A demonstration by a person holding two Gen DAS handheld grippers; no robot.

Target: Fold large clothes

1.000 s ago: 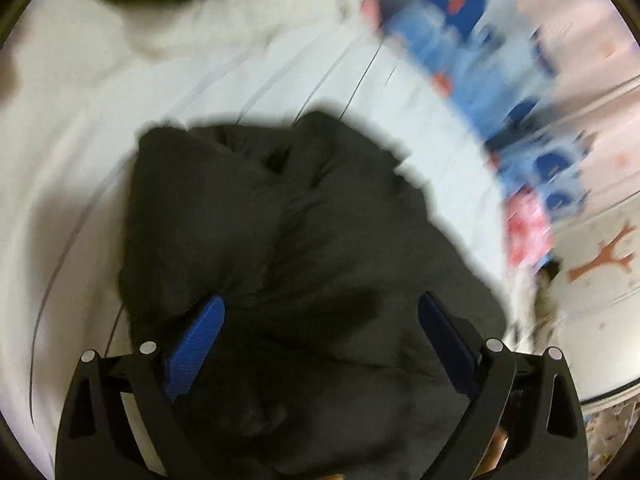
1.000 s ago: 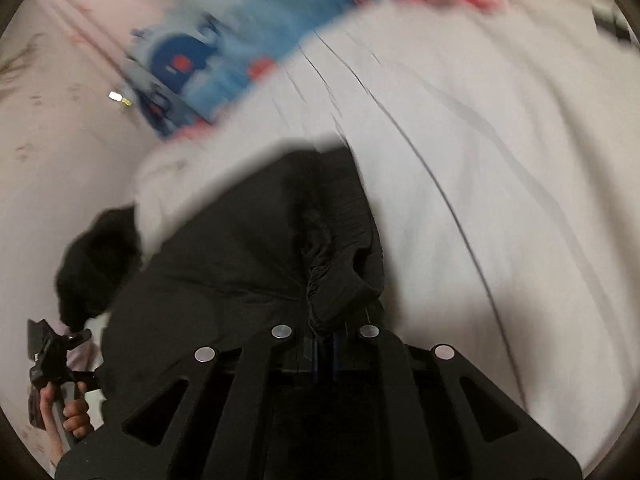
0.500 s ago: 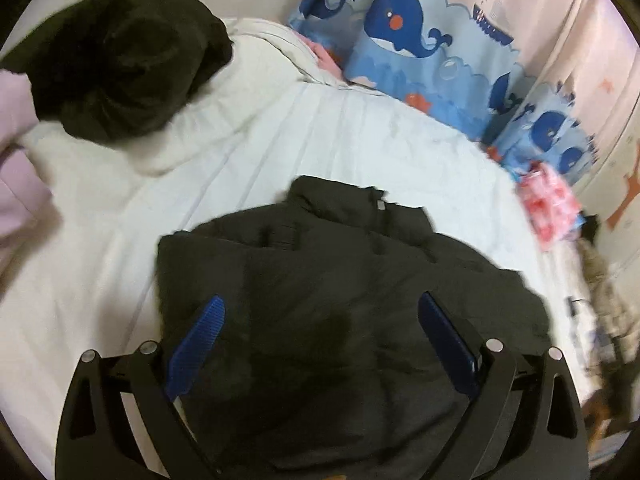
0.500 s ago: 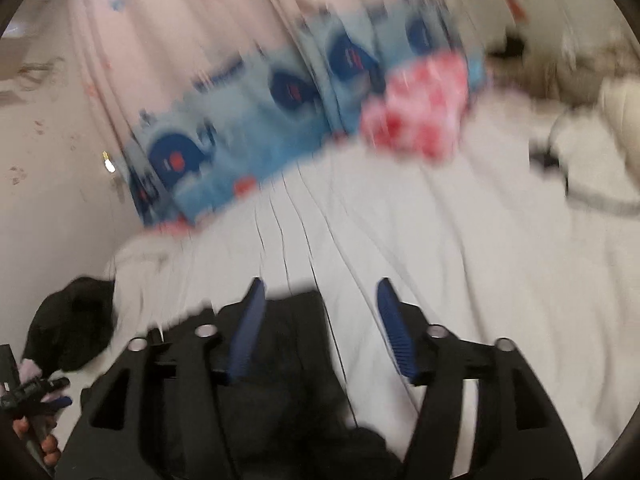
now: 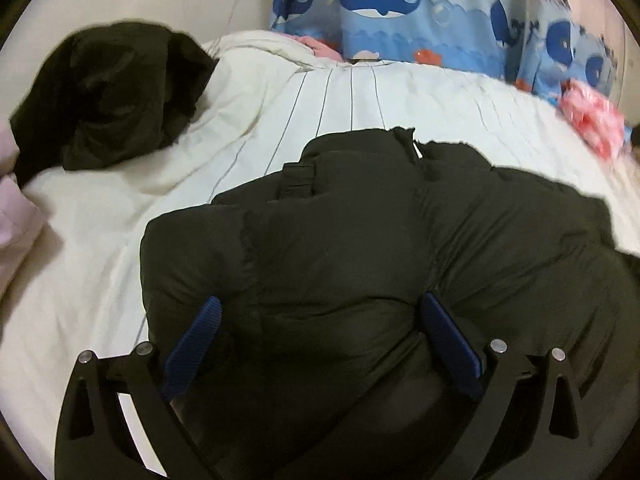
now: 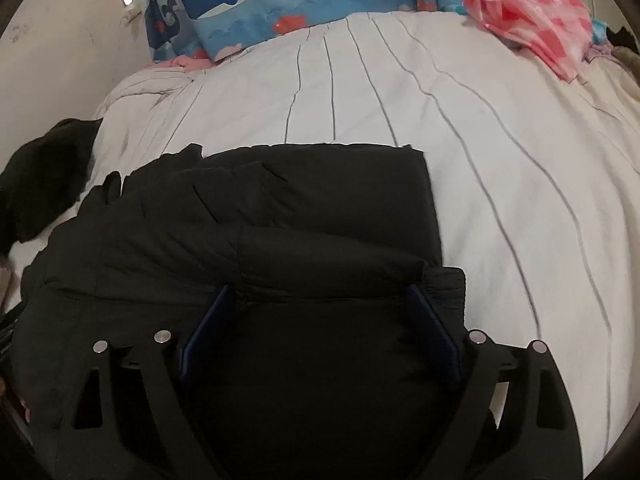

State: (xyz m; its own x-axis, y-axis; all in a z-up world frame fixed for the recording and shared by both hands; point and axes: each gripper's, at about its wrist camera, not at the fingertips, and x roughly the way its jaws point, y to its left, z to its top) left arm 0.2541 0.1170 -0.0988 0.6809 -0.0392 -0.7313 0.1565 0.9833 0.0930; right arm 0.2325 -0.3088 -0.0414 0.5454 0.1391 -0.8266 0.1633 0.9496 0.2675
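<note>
A black padded jacket (image 5: pixel 360 260) lies folded on the white striped bedsheet (image 6: pixel 500 152), directly beneath and ahead of both spread jaws. The right gripper (image 6: pixel 320 300) has just been opening and grips nothing; the left gripper (image 5: pixel 320 312) stands wide, empty. Beyond the jaws hangs a whale-print curtain (image 5: pixel 400 12); left of them lies a dark garment (image 5: pixel 108 96).

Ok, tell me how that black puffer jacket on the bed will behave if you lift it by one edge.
The black puffer jacket looks padded, so probably light for its bulk. It lies in soft folds, so it would likely sag and unfold.
</note>
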